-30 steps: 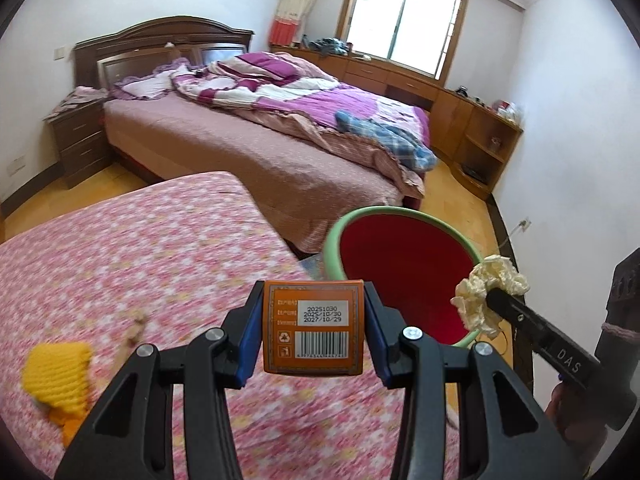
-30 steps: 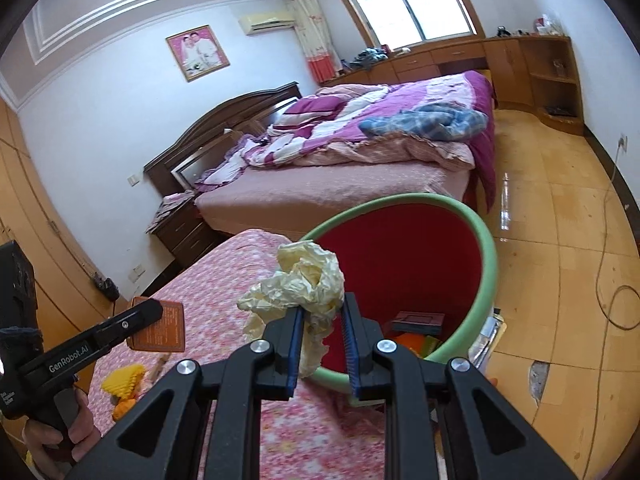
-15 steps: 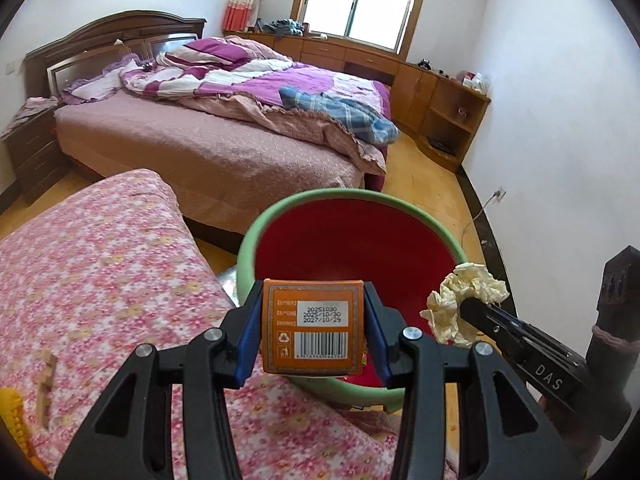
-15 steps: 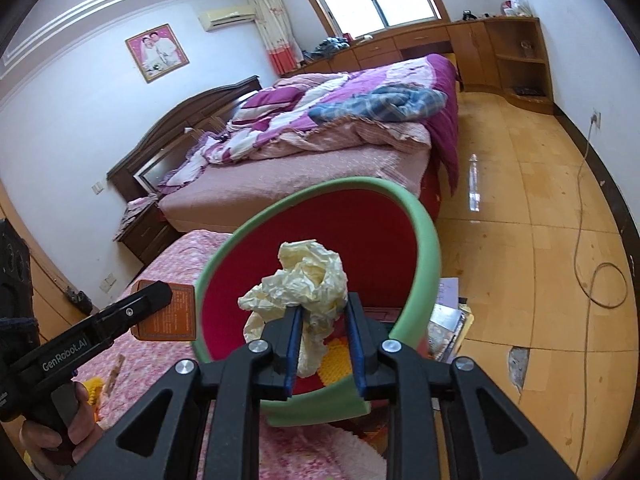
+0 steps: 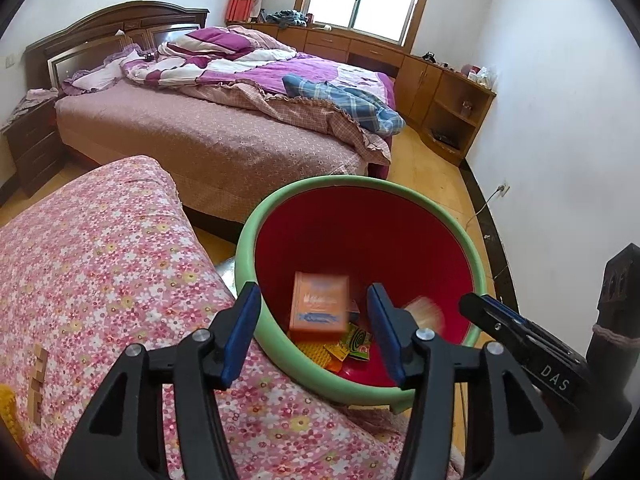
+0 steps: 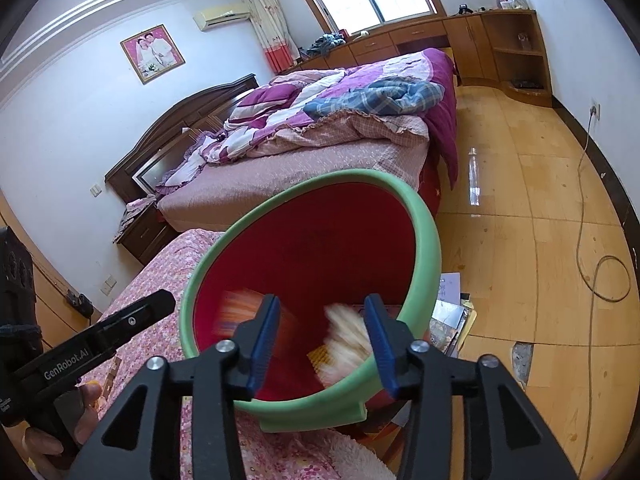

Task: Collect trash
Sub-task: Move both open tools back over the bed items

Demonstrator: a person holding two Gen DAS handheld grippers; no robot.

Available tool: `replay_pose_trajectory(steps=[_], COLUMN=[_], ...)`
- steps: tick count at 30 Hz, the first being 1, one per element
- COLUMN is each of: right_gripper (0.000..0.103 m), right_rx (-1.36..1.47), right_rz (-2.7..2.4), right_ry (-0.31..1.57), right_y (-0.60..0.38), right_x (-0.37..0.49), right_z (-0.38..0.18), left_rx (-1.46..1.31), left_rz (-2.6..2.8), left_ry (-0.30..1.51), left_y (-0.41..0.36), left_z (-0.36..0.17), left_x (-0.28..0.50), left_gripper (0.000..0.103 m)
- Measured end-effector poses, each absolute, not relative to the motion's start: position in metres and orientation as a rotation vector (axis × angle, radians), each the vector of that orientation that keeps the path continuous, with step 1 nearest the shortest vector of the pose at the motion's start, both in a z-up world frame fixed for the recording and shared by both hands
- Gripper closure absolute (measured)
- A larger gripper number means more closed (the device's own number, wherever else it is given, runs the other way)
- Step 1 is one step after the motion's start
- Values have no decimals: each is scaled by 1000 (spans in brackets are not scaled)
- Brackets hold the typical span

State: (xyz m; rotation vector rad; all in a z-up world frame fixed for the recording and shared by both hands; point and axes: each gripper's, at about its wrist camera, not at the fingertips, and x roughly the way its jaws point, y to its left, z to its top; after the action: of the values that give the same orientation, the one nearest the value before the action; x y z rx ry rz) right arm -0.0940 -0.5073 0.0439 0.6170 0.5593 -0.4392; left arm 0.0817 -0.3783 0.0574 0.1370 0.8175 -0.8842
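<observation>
- Left claw: jaws apart with nothing pressed between the blue pads; they have just been opening, and the orange box clamped there a second ago now falls free inside the bin
- Right claw: jaws likewise apart and just opened; the crumpled paper it gripped a second ago shows as a pale blur between the pads, touching neither, on its way into the bin
- Bin: red inside with a green rim, standing on the floor just beside the flowered bed; both claws hang over its mouth, whereas a second ago they were above the bed cover short of the rim
- Box position: motion-blurred in both views, above the litter at the bottom, which includes yellow and green wrappers
- Paper position: in the left view a faint blur against the right inner wall of the bin, beside the right claw's tip
- Meaning for the task: judged from these views, two pieces of trash are released together and should land inside, since both lie within the rim
- Remaining work: a wooden strip and something yellow lie on the bed at the left edge; whether they count as trash cannot be told
- Next move, as a judgement: draw both empty claws back towards the bed to look for further pieces
</observation>
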Motion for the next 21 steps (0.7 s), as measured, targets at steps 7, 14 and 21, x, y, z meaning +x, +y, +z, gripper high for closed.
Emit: replay_pose_trajectory(steps=[7, 14, 21], right_gripper=[48, 46, 45], right_rx=[612, 605, 586], right_rz=[-415, -367, -314], right_ry=[545, 548, 558], right_y=[-498, -478, -449], right_x=[-94, -89, -84], right_z=[50, 56, 64], left_rx=[100, 90, 67], left_rz=[-870, -819, -749], left_ry=[838, 837, 848], left_y=[-356, -328, -290], left_z=[61, 69, 70], left_x=[78, 73, 72], left_gripper=[48, 48, 47])
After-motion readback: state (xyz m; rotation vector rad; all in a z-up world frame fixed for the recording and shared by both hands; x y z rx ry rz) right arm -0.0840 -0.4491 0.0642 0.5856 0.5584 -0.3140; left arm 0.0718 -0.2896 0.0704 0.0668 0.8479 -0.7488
